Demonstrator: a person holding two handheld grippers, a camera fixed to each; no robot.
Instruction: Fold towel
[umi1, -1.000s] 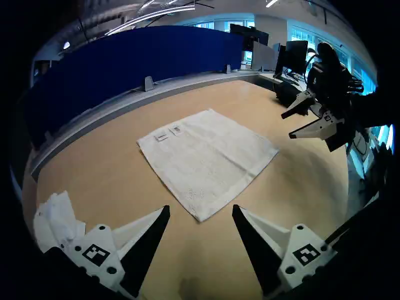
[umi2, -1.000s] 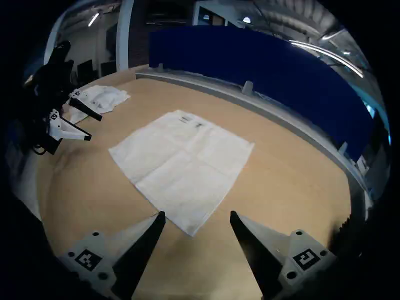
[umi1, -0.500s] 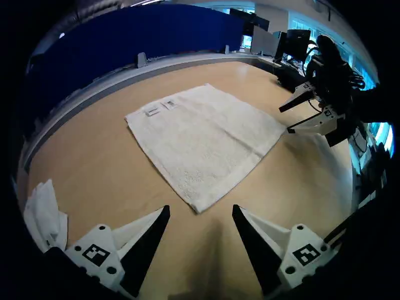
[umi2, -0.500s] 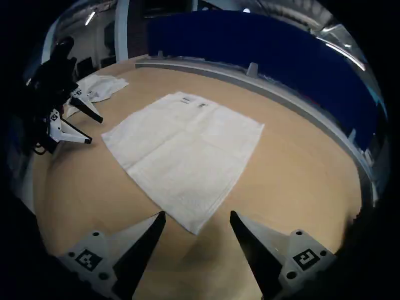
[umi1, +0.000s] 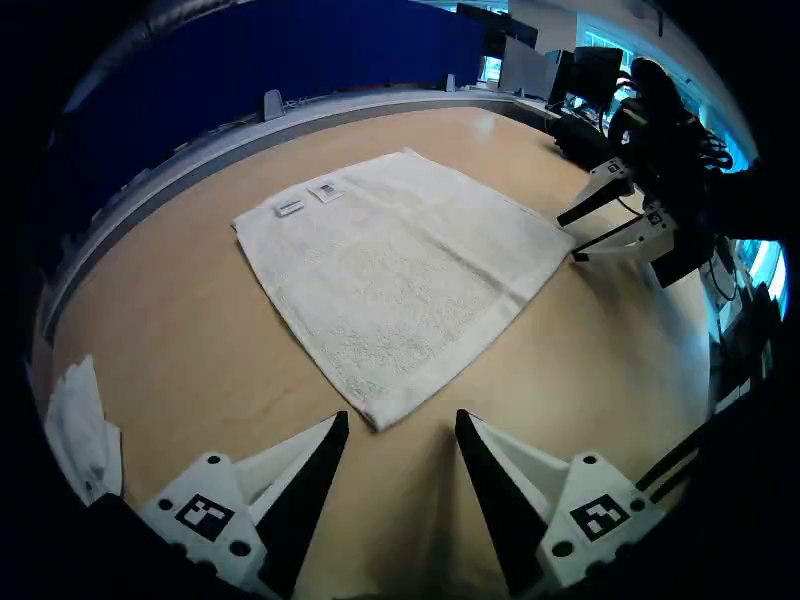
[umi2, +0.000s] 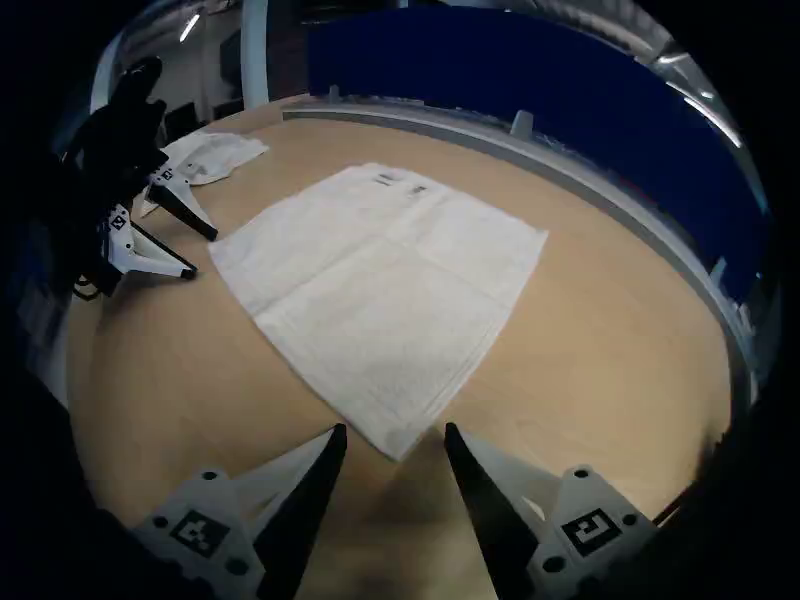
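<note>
- Left gripper view looks along its own fingers: the left gripper (umi1: 398, 418) has its jaws spread and empty, and one corner of the towel (umi1: 400, 270) lies just ahead of the tips, in line with the gap.
- The right gripper (umi2: 394, 430) is likewise spread and holds nothing, with the neighbouring corner pointing in between its fingertips.
- Each gripper seems lined up on a corner so that both can be pinched and carried over together for a first fold.
- White and terry-textured, the towel lies flat and fully spread on the wooden table (umi1: 180, 330). It has a hemmed border, faint creases crossing its middle, and two small labels (umi1: 305, 200) near its far edge.
- A crumpled white cloth (umi1: 80, 435) sits well apart, off to the left gripper's left.
</note>
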